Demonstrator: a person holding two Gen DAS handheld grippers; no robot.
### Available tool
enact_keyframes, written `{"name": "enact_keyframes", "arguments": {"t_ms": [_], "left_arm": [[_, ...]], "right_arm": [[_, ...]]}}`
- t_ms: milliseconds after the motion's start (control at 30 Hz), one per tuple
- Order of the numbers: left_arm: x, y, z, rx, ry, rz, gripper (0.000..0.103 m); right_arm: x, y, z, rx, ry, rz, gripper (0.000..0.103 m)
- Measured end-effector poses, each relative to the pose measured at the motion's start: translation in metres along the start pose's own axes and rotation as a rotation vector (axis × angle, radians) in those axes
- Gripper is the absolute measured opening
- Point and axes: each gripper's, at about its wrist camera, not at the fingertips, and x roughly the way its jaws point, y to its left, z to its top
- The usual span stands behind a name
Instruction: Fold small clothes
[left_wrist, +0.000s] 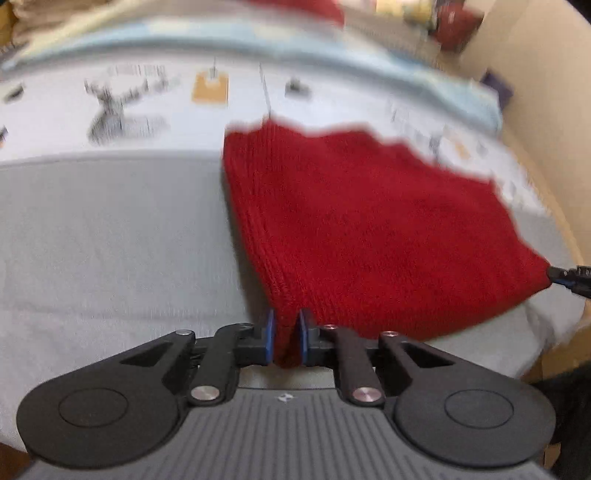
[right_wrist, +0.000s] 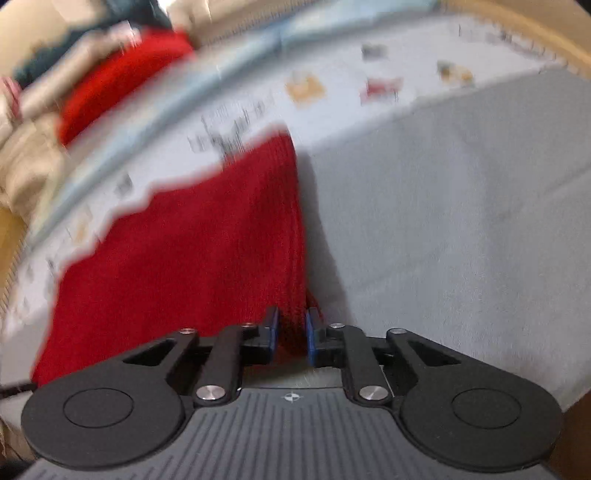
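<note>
A bed fills the room w/ a plain grey sheet up front and a white printed cover behind it, pale blue band beyond that; everything's smeared w/ motion blur.

Left wrist view: a red knit cloth lies across the grey sheet, far edge reaching onto the printed cover. The left gripper has its blue pads pinching the near-left corner of the red knit, wool bunched between them. At the knit's right corner, a black tip of the right gripper pokes in from the frame edge, touching the cloth there.

Right wrist view: same red knit runs away to the left of the right gripper, which is clamped on the near-right corner, jaws nearly together w/ a fold of wool squeezed between. Grey sheet lies bare to the right of the knit. Behind the knit, past the blue band, another red item sits in a blurry pile, can't tell what it is.

Handling, as I'd judge it: soft, light, floppy ribbed wool, prob. stretchy, not fragile, not slippery. It'll sag in the middle, so both near corners is the right hold, keeping the edge taut betw. the two. Thick knit could bunch or slip out if pinched too shallow.
</note>
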Motion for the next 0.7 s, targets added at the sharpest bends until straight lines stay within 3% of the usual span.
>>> {"name": "enact_keyframes", "arguments": {"t_ms": [67, 133, 167, 200, 233, 300, 367, 433, 533, 567, 600, 700], "left_arm": [[-0.019, -0.001, -0.006, -0.042, -0.083, 0.000, 0.013], [-0.019, -0.001, -0.017, -0.079, -0.072, 0.053, 0.013], [-0.012, -0.002, -0.020, -0.079, -0.034, 0.097, 0.014], [-0.003, -0.003, -0.024, -0.072, 0.012, 0.142, 0.011], [0.005, -0.005, -0.027, -0.044, 0.046, 0.218, 0.003], [0.011, -0.014, -0.029, 0.069, 0.046, 0.356, 0.003], [-0.001, -0.022, -0.025, 0.082, -0.024, 0.284, 0.005], [-0.014, -0.027, -0.024, 0.064, -0.081, 0.178, 0.005], [-0.008, -0.042, -0.025, 0.120, -0.066, 0.130, 0.006], [-0.001, -0.046, -0.027, 0.142, -0.037, 0.135, 0.006], [0.004, -0.047, -0.029, 0.152, -0.011, 0.142, 0.006], [0.029, -0.043, -0.035, 0.157, 0.103, 0.194, 0.007]], "right_arm": [[-0.020, -0.001, -0.001, 0.049, -0.092, 0.031, 0.013], [-0.023, -0.003, -0.005, 0.075, -0.098, -0.009, 0.013], [-0.018, -0.005, -0.008, 0.081, -0.076, -0.052, 0.013], [-0.010, -0.006, -0.011, 0.077, -0.046, -0.108, 0.001], [-0.002, -0.008, -0.012, 0.062, -0.023, -0.188, 0.000], [0.015, -0.014, -0.013, 0.058, 0.038, -0.286, 0.002], [0.015, -0.022, -0.012, 0.133, 0.033, -0.244, 0.003], [-0.003, -0.017, -0.008, 0.141, -0.068, -0.190, 0.004], [-0.017, 0.000, -0.009, 0.083, -0.126, -0.067, 0.016], [-0.014, 0.005, -0.011, 0.057, -0.103, -0.038, 0.027], [-0.007, 0.010, -0.013, 0.031, -0.075, -0.037, 0.031], [0.020, 0.013, -0.021, -0.019, 0.065, -0.113, 0.031]]}}
